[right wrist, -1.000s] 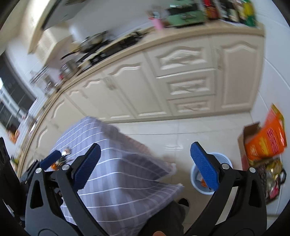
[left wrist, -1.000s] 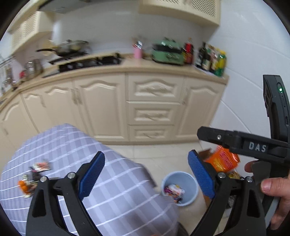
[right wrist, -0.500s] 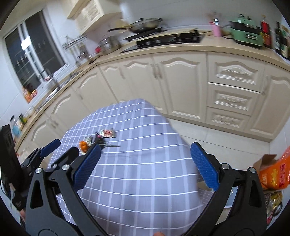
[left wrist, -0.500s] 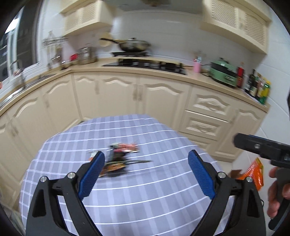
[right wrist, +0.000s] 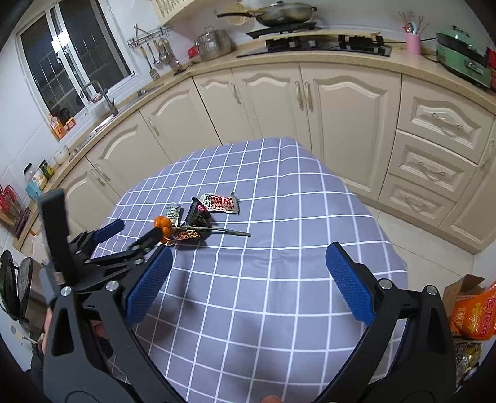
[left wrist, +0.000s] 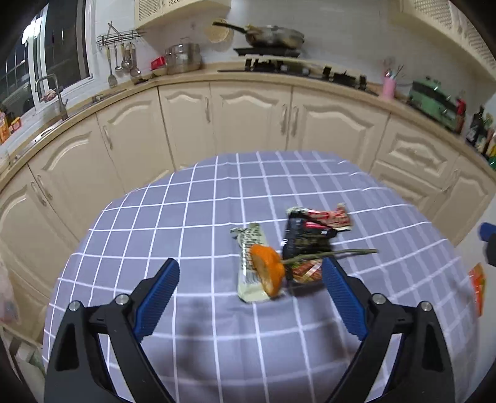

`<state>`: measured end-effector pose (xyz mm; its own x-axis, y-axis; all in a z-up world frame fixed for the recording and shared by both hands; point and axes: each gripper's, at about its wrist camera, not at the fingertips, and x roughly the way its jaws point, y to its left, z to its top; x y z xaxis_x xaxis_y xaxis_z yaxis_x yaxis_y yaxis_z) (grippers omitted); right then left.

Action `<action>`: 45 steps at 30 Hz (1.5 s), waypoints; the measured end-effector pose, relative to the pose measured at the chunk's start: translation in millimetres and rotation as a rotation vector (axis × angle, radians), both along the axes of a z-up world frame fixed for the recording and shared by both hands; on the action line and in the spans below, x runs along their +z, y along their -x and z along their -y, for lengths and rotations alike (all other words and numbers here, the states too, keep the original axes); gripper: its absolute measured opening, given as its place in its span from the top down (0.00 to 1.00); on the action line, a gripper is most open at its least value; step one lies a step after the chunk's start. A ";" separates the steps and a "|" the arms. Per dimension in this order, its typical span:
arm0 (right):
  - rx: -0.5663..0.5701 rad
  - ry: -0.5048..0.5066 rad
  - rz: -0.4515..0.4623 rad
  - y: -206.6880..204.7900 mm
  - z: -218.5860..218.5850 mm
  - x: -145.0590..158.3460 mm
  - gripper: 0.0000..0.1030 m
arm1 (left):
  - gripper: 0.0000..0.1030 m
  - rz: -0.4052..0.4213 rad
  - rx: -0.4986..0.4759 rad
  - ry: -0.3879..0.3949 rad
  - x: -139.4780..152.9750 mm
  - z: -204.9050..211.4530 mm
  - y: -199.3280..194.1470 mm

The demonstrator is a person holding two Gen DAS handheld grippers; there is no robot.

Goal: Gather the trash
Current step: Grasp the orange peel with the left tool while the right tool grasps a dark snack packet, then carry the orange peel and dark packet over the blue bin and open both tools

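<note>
Both grippers spread wide, empty, over the trash pile on the checked tabletop.

Left gripper hovers just short of the pile, right gripper well back. The green stem lies crosswise, tip pointing right; the pale wrapper runs lengthwise toward the left gripper; orange peel sits nearest. Only the right view shows an orange bag on the floor.

A checked tablecloth lay ahead of the fingers. Beyond stood cream cabinets, a hob bearing a pan, and a window to the left.
</note>
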<state>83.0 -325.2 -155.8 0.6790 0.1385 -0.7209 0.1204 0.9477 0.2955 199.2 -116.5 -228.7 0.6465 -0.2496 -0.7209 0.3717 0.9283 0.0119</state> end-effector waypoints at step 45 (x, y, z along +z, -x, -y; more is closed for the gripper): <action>0.029 -0.005 0.025 -4.5 -5.9 -22.5 0.87 | 0.88 0.000 0.011 0.155 28.8 -75.2 55.4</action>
